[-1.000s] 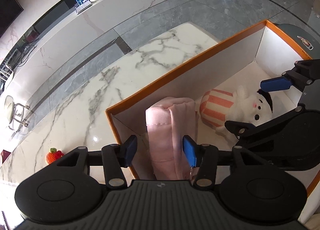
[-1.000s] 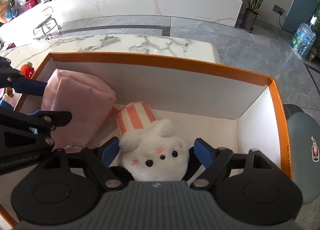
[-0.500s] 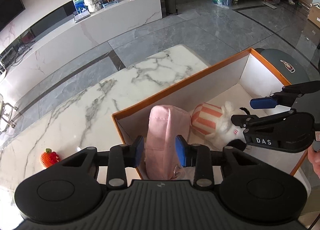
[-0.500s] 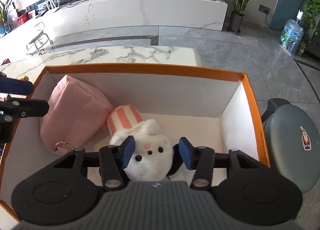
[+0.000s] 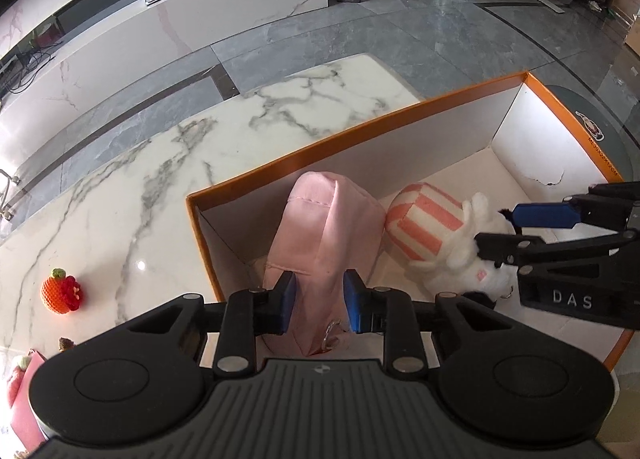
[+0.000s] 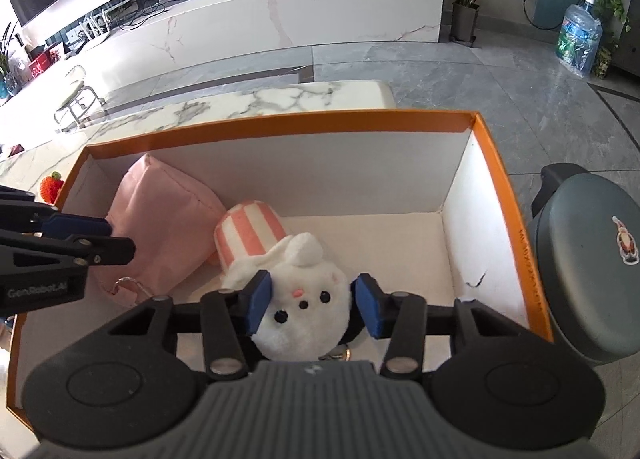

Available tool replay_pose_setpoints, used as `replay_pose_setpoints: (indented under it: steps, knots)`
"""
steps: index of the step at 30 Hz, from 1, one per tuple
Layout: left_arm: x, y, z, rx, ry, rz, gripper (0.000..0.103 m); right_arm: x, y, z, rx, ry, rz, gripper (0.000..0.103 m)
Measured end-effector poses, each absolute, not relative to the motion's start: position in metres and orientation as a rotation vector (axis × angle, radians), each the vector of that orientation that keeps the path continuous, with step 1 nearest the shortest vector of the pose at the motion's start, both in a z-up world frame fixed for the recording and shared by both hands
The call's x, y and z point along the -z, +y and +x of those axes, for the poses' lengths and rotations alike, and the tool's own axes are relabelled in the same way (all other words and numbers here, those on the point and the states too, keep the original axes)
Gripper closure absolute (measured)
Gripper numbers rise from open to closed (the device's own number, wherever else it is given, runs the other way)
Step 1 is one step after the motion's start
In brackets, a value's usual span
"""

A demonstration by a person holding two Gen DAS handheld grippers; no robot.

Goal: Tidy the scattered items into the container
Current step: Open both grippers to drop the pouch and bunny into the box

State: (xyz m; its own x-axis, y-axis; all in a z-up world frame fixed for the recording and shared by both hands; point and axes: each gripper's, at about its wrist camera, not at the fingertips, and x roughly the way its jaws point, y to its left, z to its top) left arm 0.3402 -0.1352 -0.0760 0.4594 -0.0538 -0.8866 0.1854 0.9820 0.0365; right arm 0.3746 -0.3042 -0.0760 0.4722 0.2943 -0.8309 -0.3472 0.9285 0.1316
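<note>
The orange-rimmed box [image 6: 496, 179] held both items. At its nine o'clock end the pink pouch [image 5: 320, 243] leaned, soft and light; the left gripper [image 5: 319, 301] pinched its yielding lower fold. The right gripper [image 6: 313, 305] looked spread around the fluffy plush bunny [image 6: 304, 299].

The left gripper [image 5: 318, 301] points forward and down, its 2 blue pads [image 5: 287, 302] set close together with a narrow gap. To its right, the right gripper [image 6: 314, 307] angles down likewise, its 2 pads [image 6: 259, 301] spread wider apart.
</note>
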Motion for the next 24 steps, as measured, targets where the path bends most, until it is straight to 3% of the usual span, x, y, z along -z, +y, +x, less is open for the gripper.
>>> replay_pose_setpoints:
  steps: [19, 24]
  knots:
    - [0.062, -0.145, 0.331, 0.201, 1.0, 0.139, 0.072, 0.069, -0.287, 0.36, -0.508, 1.007, -0.007, 0.054]
    - [0.052, -0.139, 0.316, 0.197, 0.967, 0.127, 0.068, 0.06, -0.291, 0.354, -0.489, 0.959, 0.001, 0.047]
